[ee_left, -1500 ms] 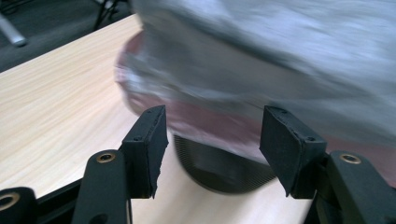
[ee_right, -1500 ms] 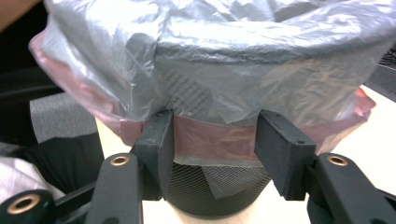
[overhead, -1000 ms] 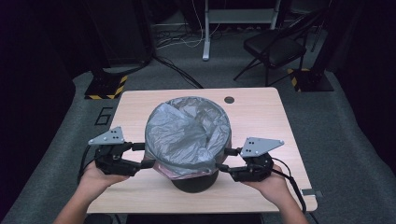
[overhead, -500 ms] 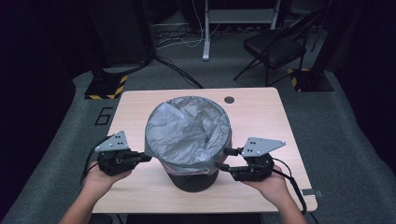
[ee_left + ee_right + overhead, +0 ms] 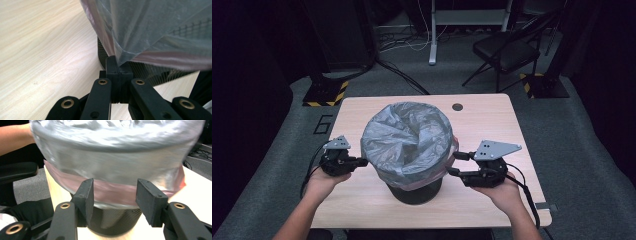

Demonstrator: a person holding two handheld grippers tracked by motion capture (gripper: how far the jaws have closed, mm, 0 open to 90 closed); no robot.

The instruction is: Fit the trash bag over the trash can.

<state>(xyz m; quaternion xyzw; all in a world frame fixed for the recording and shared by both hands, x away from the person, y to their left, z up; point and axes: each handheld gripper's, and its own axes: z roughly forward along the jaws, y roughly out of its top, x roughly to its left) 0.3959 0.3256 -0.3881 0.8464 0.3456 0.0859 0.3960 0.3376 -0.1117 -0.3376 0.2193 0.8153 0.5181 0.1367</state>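
The crinkled grey plastic bin liner [image 5: 408,140] lined a round black mesh wastebasket [image 5: 417,189] that stood on the pale wooden worktop [image 5: 492,122], between the two pairs of fingers. Its folded-over skirt, edged with a pink band, hung down outside the basket's wall.

The left gripper [image 5: 362,161] sat at the liner's left side, low by the hem. Its fingers [image 5: 111,67] had just closed and stood fully together — in the left gripper view the lower corner of the liner came down right to their tips and seemed pinched there, with the mesh wall just beyond.

The right gripper [image 5: 454,164] was at the opposite side. Its fingers [image 5: 86,197] stood partly apart — the pink-edged hem lay in front of and between them, though whether the pads pressed on it could not be told. Beyond the worktop stood a black folding chair [image 5: 507,47] on grey carpet.
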